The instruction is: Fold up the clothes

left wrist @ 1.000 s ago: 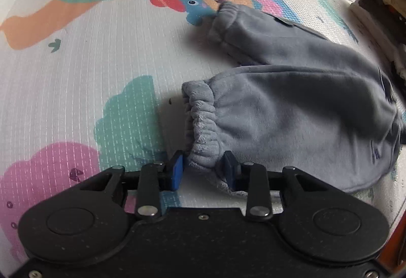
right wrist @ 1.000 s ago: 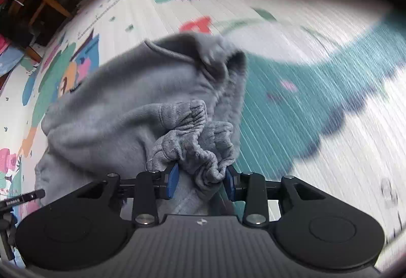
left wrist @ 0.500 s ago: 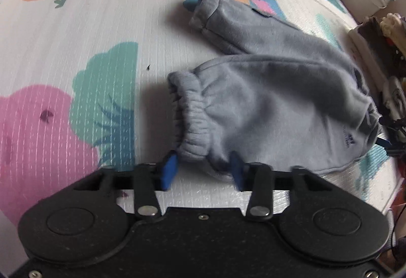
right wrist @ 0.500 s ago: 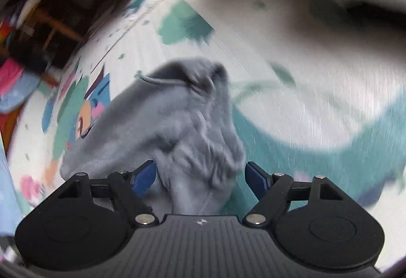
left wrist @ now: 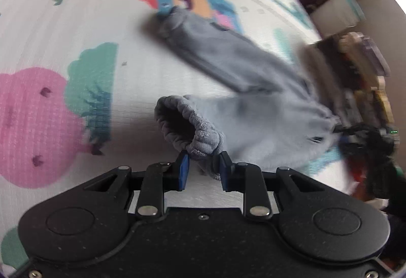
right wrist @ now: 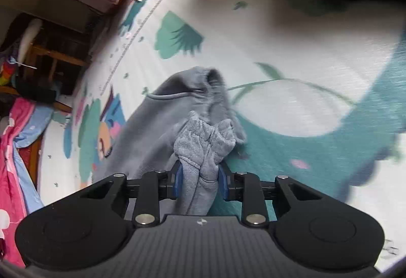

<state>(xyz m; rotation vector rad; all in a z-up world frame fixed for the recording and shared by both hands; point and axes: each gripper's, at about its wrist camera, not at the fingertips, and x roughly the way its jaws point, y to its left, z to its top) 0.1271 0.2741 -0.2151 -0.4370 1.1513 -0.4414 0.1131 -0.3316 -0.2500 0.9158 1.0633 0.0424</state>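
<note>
Sweatpants, soft and floppy: our left claw pinches an ankle cuff, right claw clamps bunched waistband.

Fuzzy grey fleece trousers lie on a matt, grid-textured mat.

Open stretch of white foam play mat with cartoon prints left of and ahead of left black two-finger gripper; passable there. Blocked to the right: grey fleece sweatpants, one leg spread diagonally across mat, elastic cuff pinched between the blue pads. Dark blurred clutter at far right edge, close beside the fabric.

Right black two-finger gripper clamped on bunched fleece; heap directly ahead. Bare mat ahead-right. Wooden furniture and pink-and-blue bedding along left side.
</note>
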